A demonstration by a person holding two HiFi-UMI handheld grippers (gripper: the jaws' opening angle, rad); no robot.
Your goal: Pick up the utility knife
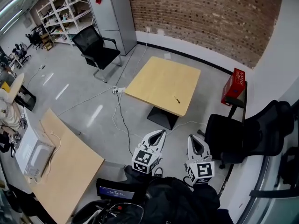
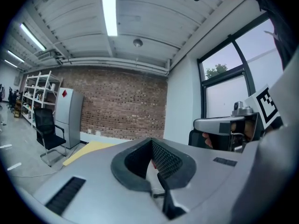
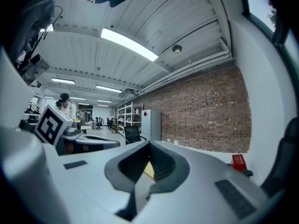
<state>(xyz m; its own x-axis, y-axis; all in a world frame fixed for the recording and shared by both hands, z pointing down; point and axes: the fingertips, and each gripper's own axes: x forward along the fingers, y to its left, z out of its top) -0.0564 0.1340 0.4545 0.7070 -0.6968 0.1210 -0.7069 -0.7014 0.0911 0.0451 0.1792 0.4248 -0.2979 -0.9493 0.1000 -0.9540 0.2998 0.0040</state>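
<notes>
The utility knife point(image 1: 177, 99) is a small dark thing lying near the front right edge of the square wooden table point(image 1: 159, 78), some way ahead of me. My left gripper point(image 1: 161, 133) and right gripper point(image 1: 192, 138) are held low and close to my body, side by side, pointing toward the table and well short of it. Both look shut, with nothing held. In the left gripper view the left gripper point(image 2: 152, 164) shows its jaws together, with a strip of the table point(image 2: 88, 150) beyond. The right gripper point(image 3: 148, 164) looks the same in the right gripper view.
A black office chair point(image 1: 236, 136) stands close on the right, and another chair point(image 1: 98, 48) sits beyond the table by a grey fridge point(image 1: 114, 17). A red box point(image 1: 234, 85) lies at the wall. A cable and power strip point(image 1: 119, 91) cross the floor. A second wooden table point(image 1: 60, 167) is at my left.
</notes>
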